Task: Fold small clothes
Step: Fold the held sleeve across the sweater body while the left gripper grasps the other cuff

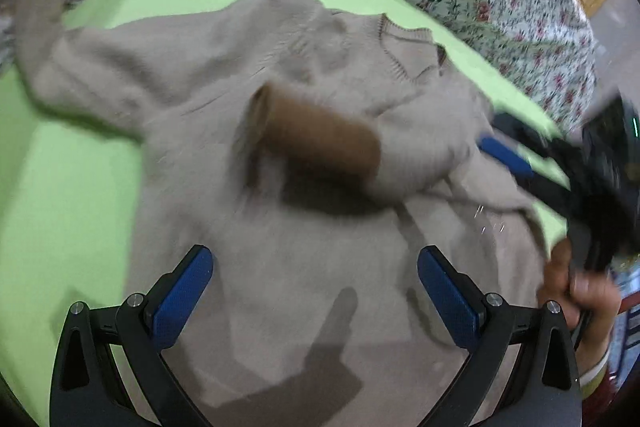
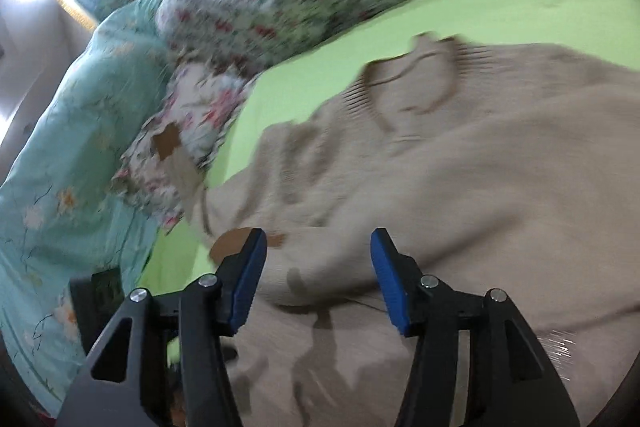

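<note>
A beige knitted sweater (image 1: 248, 75) lies on lime-green bedding (image 1: 60, 187) beneath the left gripper (image 1: 316, 291) and right gripper (image 2: 318, 279), both spread wide, empty. Only the right view shows a teal floral quilt (image 2: 60, 147).

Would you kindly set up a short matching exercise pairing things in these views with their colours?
Things:
1. sweater
2. sheet
3. sleeve cuff
4. claw pads

Colours:
A. brown
B. blue
C. beige
D. lime green

Pairs: 1-C, 2-D, 3-A, 4-B. The pads meant are those of the left claw, which stands open over the sweater.
</note>
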The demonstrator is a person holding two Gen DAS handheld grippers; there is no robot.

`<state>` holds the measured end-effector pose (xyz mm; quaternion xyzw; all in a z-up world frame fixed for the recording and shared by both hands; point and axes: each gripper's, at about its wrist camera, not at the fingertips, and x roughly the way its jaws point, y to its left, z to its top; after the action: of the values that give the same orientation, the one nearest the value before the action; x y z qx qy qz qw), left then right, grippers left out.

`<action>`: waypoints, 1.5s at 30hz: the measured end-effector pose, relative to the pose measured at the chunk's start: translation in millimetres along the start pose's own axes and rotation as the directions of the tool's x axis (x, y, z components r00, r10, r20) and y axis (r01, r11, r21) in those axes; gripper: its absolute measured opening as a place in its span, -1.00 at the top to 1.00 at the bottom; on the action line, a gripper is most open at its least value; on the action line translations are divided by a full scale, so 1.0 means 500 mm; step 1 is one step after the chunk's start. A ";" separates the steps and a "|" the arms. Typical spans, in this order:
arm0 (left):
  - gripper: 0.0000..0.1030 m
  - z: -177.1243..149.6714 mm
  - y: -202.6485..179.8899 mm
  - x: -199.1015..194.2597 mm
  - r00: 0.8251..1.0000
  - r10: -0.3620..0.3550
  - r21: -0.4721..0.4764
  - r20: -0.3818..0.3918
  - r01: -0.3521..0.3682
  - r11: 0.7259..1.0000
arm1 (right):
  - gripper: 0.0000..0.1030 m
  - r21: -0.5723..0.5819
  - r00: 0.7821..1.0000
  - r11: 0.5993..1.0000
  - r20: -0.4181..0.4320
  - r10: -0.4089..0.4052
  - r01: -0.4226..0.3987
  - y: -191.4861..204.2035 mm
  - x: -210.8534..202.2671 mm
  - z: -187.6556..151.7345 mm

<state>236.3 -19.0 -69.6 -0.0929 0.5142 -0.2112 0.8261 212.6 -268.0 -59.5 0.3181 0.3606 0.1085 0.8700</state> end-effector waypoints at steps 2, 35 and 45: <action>-0.99 0.024 0.007 0.019 0.999 -0.037 -0.030 0.005 0.037 0.999 | -0.08 0.007 0.999 0.999 0.017 -0.035 0.035 -0.021 -0.036 0.003; 0.89 0.103 0.016 0.030 0.989 0.001 0.060 0.147 -0.010 0.998 | 0.83 0.074 0.877 0.879 0.062 -0.476 0.471 -0.265 -0.197 0.062; 0.74 0.097 0.028 0.062 0.993 0.041 0.088 0.109 -0.050 0.995 | 0.53 0.103 0.780 0.782 0.061 -0.622 0.615 -0.247 -0.212 0.038</action>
<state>294.9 -23.3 -77.6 -0.0549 0.4613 -0.2101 0.8603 144.9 -416.9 -68.0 0.2203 0.4088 -0.2118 0.8600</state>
